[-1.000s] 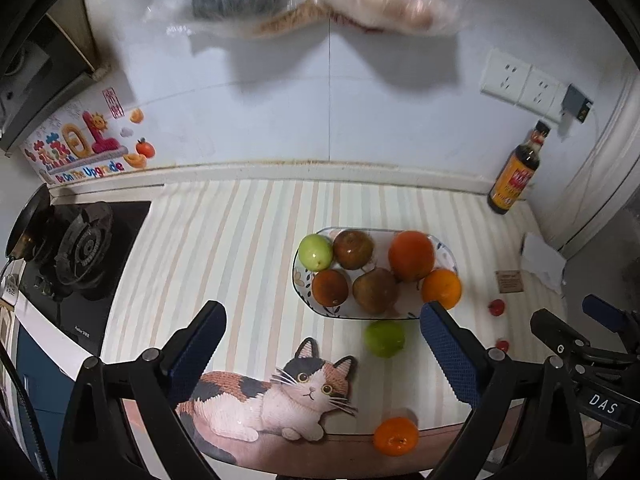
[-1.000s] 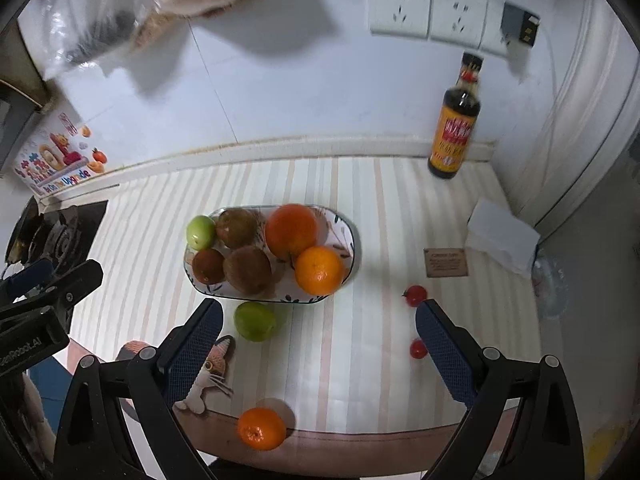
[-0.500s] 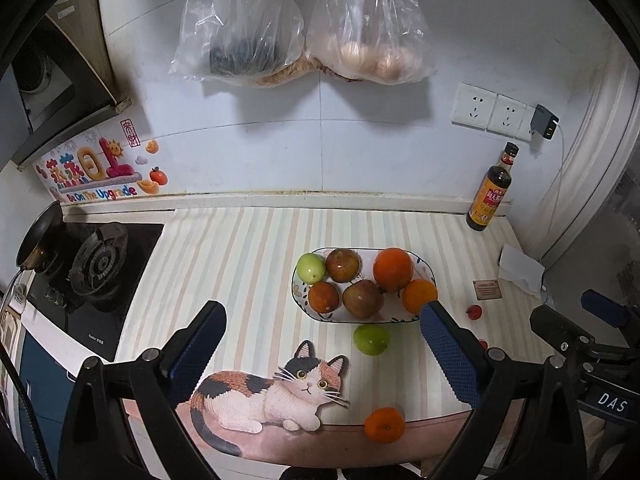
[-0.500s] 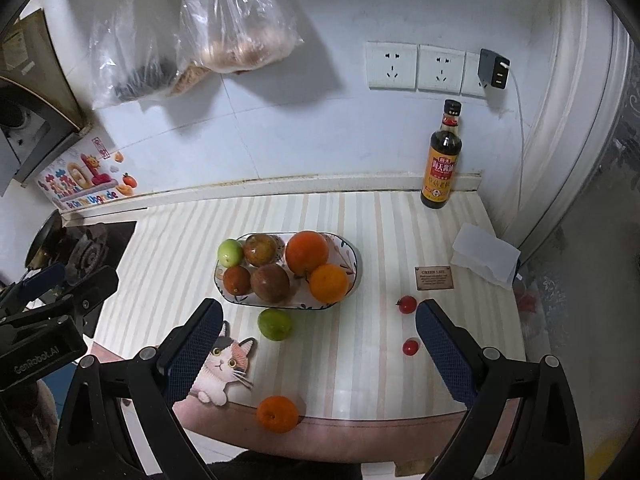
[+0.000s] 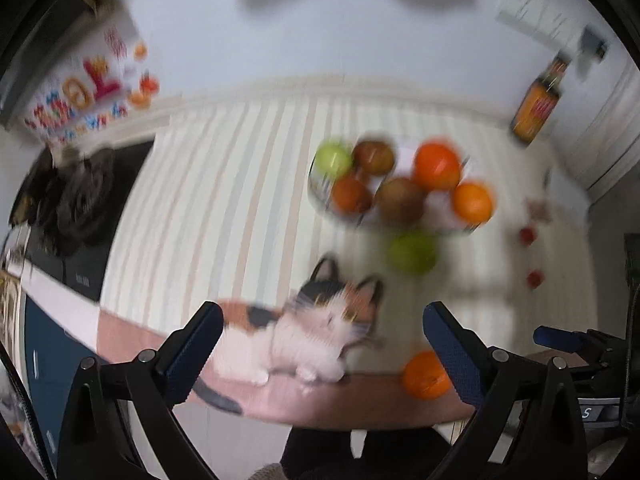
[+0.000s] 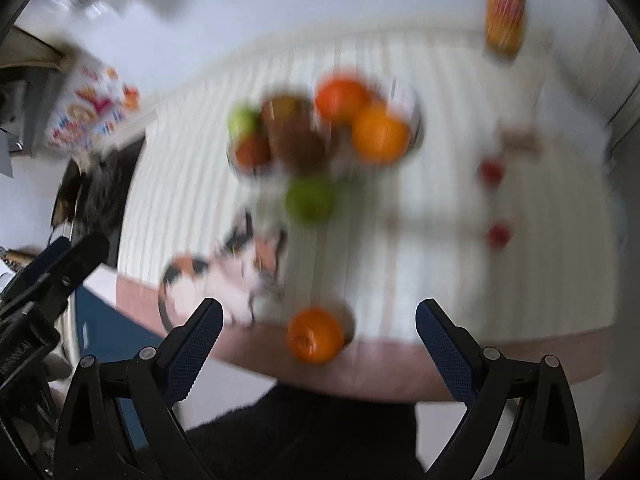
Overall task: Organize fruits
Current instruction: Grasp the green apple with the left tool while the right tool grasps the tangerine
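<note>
Both views are blurred by motion. A fruit bowl (image 5: 320, 196) (image 6: 414, 120) on the striped counter holds several fruits, oranges, brown fruits and a green one. A loose green apple (image 5: 412, 254) (image 6: 310, 200) lies in front of the bowl. A loose orange (image 5: 426, 374) (image 6: 316, 334) sits at the counter's front edge. Two small red tomatoes (image 5: 528, 236) (image 6: 491, 172) lie to the right. My left gripper (image 5: 322, 344) is open and empty above the cat picture. My right gripper (image 6: 318, 340) is open and empty, the orange showing between its fingers.
A cat picture (image 5: 304, 336) (image 6: 224, 276) is on the counter's front. A gas stove (image 5: 80, 200) is at the left. A dark sauce bottle (image 5: 536, 108) (image 6: 505, 12) stands by the back wall at the right. A small card (image 6: 520, 140) lies near the tomatoes.
Both grippers have swung quickly down and closer to the counter, blurring the views. The fruits look larger. The loose fruits have not moved on the counter.
</note>
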Available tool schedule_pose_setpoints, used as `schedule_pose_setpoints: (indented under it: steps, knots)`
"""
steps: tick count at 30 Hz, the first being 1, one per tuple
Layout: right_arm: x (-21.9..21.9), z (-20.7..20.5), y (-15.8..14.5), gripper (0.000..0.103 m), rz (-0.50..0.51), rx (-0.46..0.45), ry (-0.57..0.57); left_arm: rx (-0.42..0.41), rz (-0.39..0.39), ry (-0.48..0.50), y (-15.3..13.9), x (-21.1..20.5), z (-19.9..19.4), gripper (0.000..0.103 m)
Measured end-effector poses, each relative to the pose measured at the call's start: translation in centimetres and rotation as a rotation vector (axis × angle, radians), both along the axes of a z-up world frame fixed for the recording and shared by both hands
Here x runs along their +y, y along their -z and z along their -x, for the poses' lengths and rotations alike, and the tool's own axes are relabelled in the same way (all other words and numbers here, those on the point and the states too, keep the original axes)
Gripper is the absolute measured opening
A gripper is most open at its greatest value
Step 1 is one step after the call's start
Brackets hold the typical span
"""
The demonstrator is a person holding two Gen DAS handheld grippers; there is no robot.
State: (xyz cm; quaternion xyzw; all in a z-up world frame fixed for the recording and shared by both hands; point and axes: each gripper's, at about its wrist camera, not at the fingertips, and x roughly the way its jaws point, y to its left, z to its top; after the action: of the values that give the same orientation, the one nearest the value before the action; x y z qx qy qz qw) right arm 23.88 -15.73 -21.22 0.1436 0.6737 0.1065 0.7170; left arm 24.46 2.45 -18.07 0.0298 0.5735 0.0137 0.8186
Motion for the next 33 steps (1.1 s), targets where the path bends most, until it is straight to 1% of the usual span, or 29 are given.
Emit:
schedule_pose_setpoints:
  steps: [2, 3, 6, 8, 10, 11, 12, 13, 14, 17, 18, 20, 23, 25, 28, 31, 32, 33]
  knots:
    - [1.0, 0.3, 3.6, 0.099, -0.007, 0.074, -0.029, 0.058, -0.011, -0.026, 2.4, 0.7, 0.0, 0.102]
    - [1.5, 0.3, 4.7, 0.099, -0.005, 0.095, -0.041, 0.093, -0.018, -0.047, 3.8, 1.2, 0.1, 0.102]
    - [3.1, 0.9, 8.2, 0.099, 0.021, 0.149, -0.074, 0.145, -0.033, -0.081, 5.9, 2.2, 0.4, 0.102]
    - [4.0, 1.2, 9.8, 0.099, 0.046, 0.165, -0.098, 0.163, -0.049, -0.095, 6.8, 2.7, 0.5, 0.102]
    - [5.2, 1.4, 10.8, 0.094, 0.066, 0.163, -0.124, 0.173, -0.07, -0.106, 7.4, 2.9, 0.3, 0.102]
    - [5.7, 1.4, 11.2, 0.089, 0.073, 0.164, -0.141, 0.176, -0.074, -0.109, 7.6, 2.9, 0.1, 0.102]
    - [6.3, 1.5, 11.7, 0.079, 0.081, 0.164, -0.159, 0.178, -0.081, -0.113, 7.7, 2.9, -0.1, 0.102]
    - [6.8, 1.6, 12.1, 0.074, 0.089, 0.162, -0.174, 0.177, -0.083, -0.113, 7.8, 2.8, -0.3, 0.102]
    - [7.1, 1.6, 12.3, 0.068, 0.109, 0.152, -0.183, 0.174, -0.082, -0.111, 7.7, 2.6, -0.6, 0.102]
    - [6.6, 1.5, 12.4, 0.067, 0.082, 0.139, -0.158, 0.156, -0.081, -0.094, 7.5, 1.7, -2.1, 0.102]
    - [6.0, 1.3, 12.2, 0.067, 0.087, 0.13, -0.141, 0.155, -0.078, -0.08, 7.6, 1.0, -2.7, 0.102]
    - [4.3, 0.7, 11.6, 0.067, 0.091, 0.108, -0.094, 0.154, -0.063, -0.05, 7.8, -0.4, -4.2, 0.102]
    - [0.8, -0.7, 10.9, 0.067, 0.096, 0.088, -0.007, 0.177, -0.017, 0.004, 8.7, -3.3, -6.8, 0.102]
    - [-1.4, -1.8, 10.7, 0.067, 0.107, 0.081, 0.043, 0.195, -0.007, 0.051, 9.7, -5.6, -8.5, 0.102]
    - [-4.0, -2.9, 10.8, 0.067, 0.106, 0.079, 0.095, 0.235, -0.023, 0.117, 11.8, -8.3, -10.4, 0.102]
    - [-5.4, -3.8, 10.9, 0.067, 0.102, 0.078, 0.121, 0.282, -0.019, 0.15, 14.0, -9.8, -11.6, 0.102]
    - [-5.8, -4.0, 11.0, 0.067, 0.1, 0.079, 0.125, 0.287, 0.007, 0.161, 14.5, -10.2, -12.0, 0.102]
    - [-5.9, -4.1, 11.1, 0.067, 0.098, 0.079, 0.129, 0.288, 0.01, 0.168, 14.8, -10.6, -12.2, 0.102]
